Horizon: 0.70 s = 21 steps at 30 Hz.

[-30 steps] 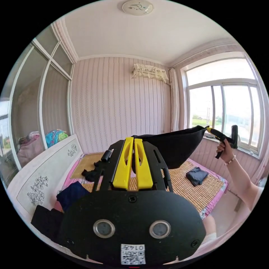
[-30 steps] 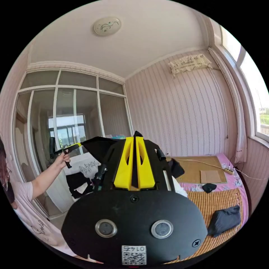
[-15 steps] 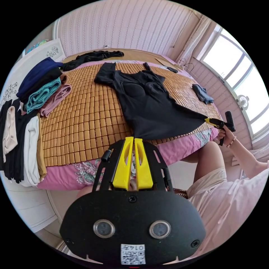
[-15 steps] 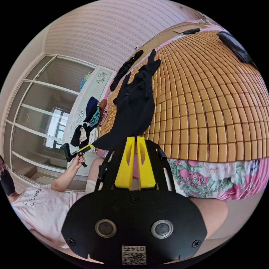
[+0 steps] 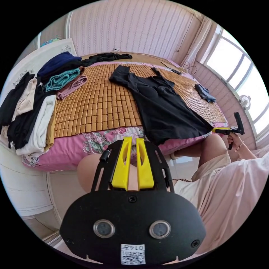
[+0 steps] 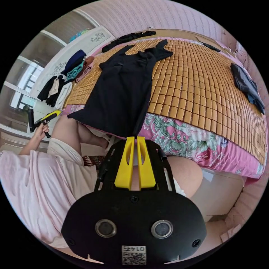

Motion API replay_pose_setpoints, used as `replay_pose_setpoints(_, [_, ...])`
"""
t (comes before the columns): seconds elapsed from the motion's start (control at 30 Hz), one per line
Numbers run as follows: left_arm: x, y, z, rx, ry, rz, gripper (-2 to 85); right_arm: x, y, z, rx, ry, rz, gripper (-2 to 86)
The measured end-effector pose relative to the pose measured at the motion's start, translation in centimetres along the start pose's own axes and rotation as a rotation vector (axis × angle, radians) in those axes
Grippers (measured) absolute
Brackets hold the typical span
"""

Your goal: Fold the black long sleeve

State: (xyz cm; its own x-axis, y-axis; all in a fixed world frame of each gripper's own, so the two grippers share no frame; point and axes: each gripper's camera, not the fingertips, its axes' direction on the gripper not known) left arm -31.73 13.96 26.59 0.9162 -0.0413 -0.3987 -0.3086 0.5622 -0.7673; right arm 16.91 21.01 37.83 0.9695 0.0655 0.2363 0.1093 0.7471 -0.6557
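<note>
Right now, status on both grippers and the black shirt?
Left gripper open, off the cloth. Right gripper at the hem, grip unclear. Black long-sleeve shirt spread flat on the bamboo-mat bed, hem overhanging. Nothing on it.

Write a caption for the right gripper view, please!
Black long sleeve spread on the bamboo mat, hem hanging off the bed.

Bedroom. Pink vertically striped wallpaper (image 5: pixel 134 28). Bed with pink floral sheet (image 6: pixel 201 145) under a woven bamboo mat (image 5: pixel 103 103). White headboard with floral drawing (image 6: pixel 84 42). Bright multi-pane window (image 5: pixel 241 72), daylight entering. Glass-panelled partition (image 6: pixel 19 92). Pale tiled floor (image 6: pixel 221 201).
</note>
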Motion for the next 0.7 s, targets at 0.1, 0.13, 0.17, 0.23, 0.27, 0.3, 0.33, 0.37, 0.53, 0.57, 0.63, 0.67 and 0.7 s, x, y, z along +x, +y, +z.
replay_pose_setpoints(0.1, [1.3, 0.3, -1.2, 0.083, -0.054, 0.093, 3.7, -4.1, 0.3, 0.0, 0.024, 0.238, -0.096, -0.7])
replay_pose_setpoints(0.13, [1.8, 0.3, -1.5, 0.101, -0.073, 0.118, 3.7, -5.2, 0.4, 0.0, 0.039, 0.304, -0.124, -0.8])
replay_pose_setpoints(0.17, [2.7, 0.4, -2.1, 0.139, -0.110, 0.171, 3.6, -7.7, 0.5, -0.1, 0.067, 0.435, -0.174, -0.8])
replay_pose_setpoints(0.23, [4.4, 0.4, -2.8, 0.204, -0.156, 0.247, 3.3, -11.5, 0.5, 0.1, 0.107, 0.614, -0.254, -0.9])
replay_pose_setpoints(0.27, [5.4, 0.3, -3.3, 0.246, -0.180, 0.291, 2.8, -14.0, 0.6, 0.3, 0.138, 0.725, -0.304, -0.9])
replay_pose_setpoints(0.3, [6.4, 0.3, -3.6, 0.291, -0.208, 0.315, 1.8, -16.4, 0.8, 0.6, 0.179, 0.834, -0.348, -0.9])
replay_pose_setpoints(0.33, [6.8, 0.2, -3.8, 0.312, -0.221, 0.322, 1.3, -17.5, 0.9, 0.7, 0.202, 0.886, -0.369, -0.9])
replay_pose_setpoints(0.37, [7.5, 0.1, -4.1, 0.351, -0.231, 0.325, 0.7, -19.5, 1.2, 1.1, 0.246, 0.980, -0.404, -0.9])
replay_pose_setpoints(0.53, [8.7, -0.4, -4.6, 0.430, -0.157, 0.342, -0.4, -24.8, 2.7, 2.6, 0.359, 1.163, -0.503, -1.0])
replay_pose_setpoints(0.57, [8.8, -0.5, -4.5, 0.435, -0.136, 0.345, -0.5, -25.7, 3.1, 2.8, 0.388, 1.175, -0.510, -1.0])
replay_pose_setpoints(0.63, [8.8, -0.5, -4.3, 0.438, -0.119, 0.342, -0.7, -26.7, 3.9, 3.4, 0.418, 1.205, -0.534, -1.0])
replay_pose_setpoints(0.67, [8.8, -0.5, -4.1, 0.437, -0.108, 0.340, -0.7, -27.3, 4.2, 4.0, 0.420, 1.236, -0.553, -1.0])
replay_pose_setpoints(0.7, [8.8, -0.6, -3.9, 0.436, -0.098, 0.340, -0.8, -27.8, 4.6, 4.5, 0.427, 1.259, -0.569, -1.0])
